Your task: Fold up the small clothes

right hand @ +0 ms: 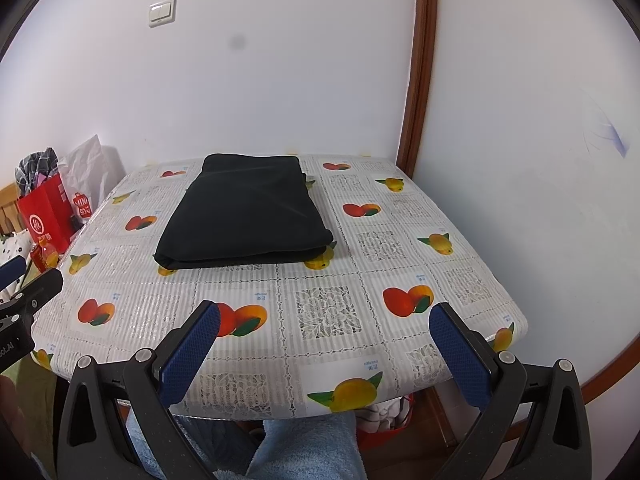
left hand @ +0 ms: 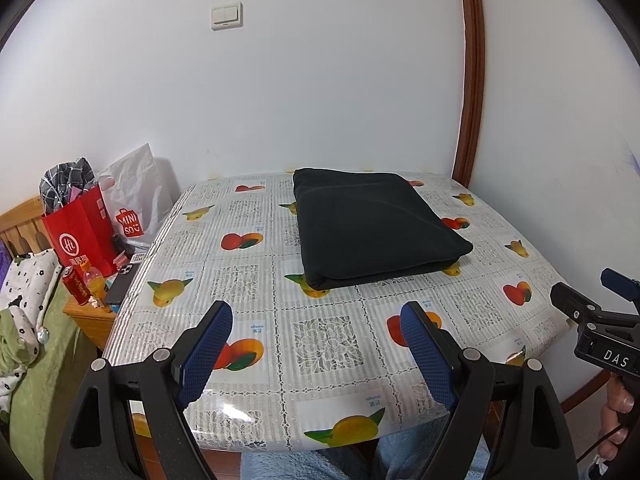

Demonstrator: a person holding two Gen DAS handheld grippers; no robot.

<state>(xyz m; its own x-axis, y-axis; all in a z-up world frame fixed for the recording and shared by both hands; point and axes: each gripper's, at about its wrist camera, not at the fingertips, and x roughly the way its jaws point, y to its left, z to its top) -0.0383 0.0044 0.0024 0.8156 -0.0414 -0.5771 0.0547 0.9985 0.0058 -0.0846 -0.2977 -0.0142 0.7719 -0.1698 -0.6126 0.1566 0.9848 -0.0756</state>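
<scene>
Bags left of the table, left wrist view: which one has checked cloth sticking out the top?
The red paper bag with the white circle logo, nearest the camera. The white Miniso bag behind it shows no cloth.

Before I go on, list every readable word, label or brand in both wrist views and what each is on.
"MINI SO": white plastic bag, left of the table.
"DAS": label strip on the right claw body, seen from the left wrist view.
"ot.AI", cut off: left claw body, right wrist view.
Red paper bag: white circular logo and Chinese characters, too blurred.
Tablecloth: small blue labels, unreadable.
Red can: script illegible.
</scene>
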